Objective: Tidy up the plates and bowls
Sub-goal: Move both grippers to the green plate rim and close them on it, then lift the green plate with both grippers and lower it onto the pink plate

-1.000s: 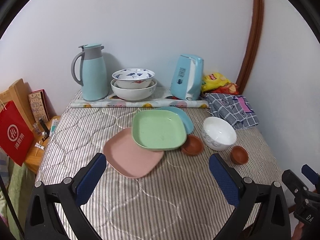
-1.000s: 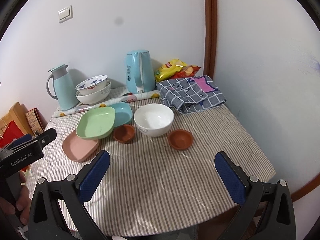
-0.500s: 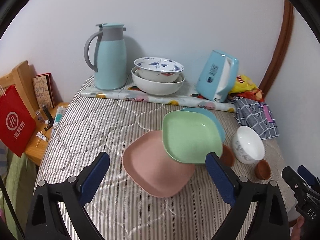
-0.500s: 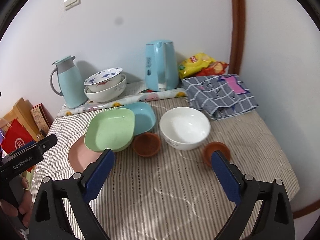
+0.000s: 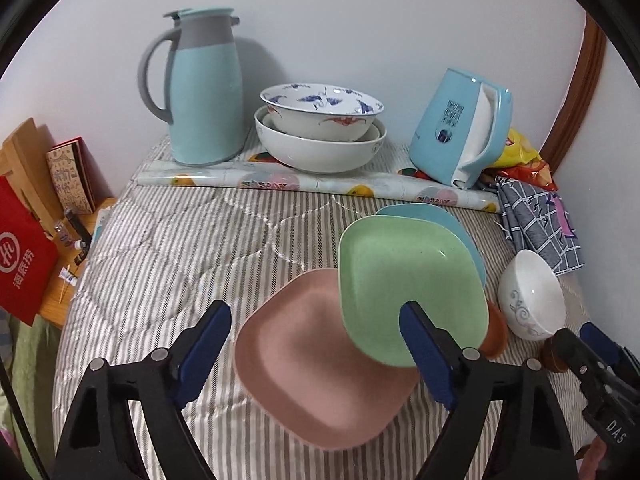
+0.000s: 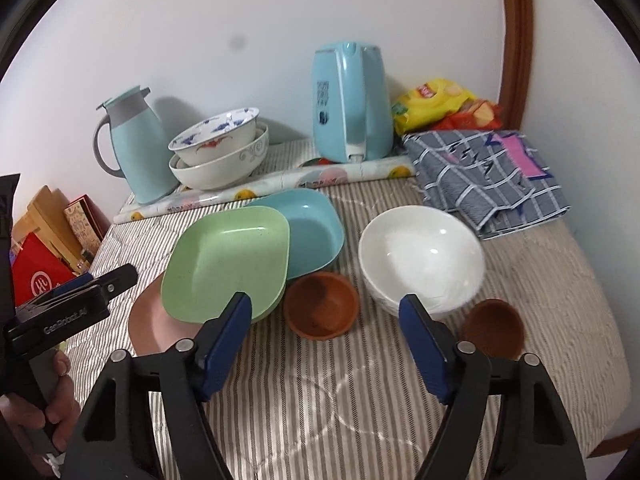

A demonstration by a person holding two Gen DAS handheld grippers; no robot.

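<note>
Both grippers (image 5: 316, 354) (image 6: 326, 340) nearer, narrowing, prob. empty

Bare striped cloth (image 5: 168, 264) lies open left of the pink plate (image 5: 320, 368) and in front of the brown bowls (image 6: 321, 305), while jug (image 5: 204, 88), stacked bowls (image 5: 320, 132) and kettle (image 6: 352, 104) block the back wall.

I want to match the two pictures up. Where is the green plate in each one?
Left wrist view: the green plate sits right of centre, overlapping the pink plate and the blue plate.
Right wrist view: the green plate sits left of centre, just beyond the claw's left finger.
Shared landmark: the stacked white bowls by the wall, behind the plate in both.
</note>
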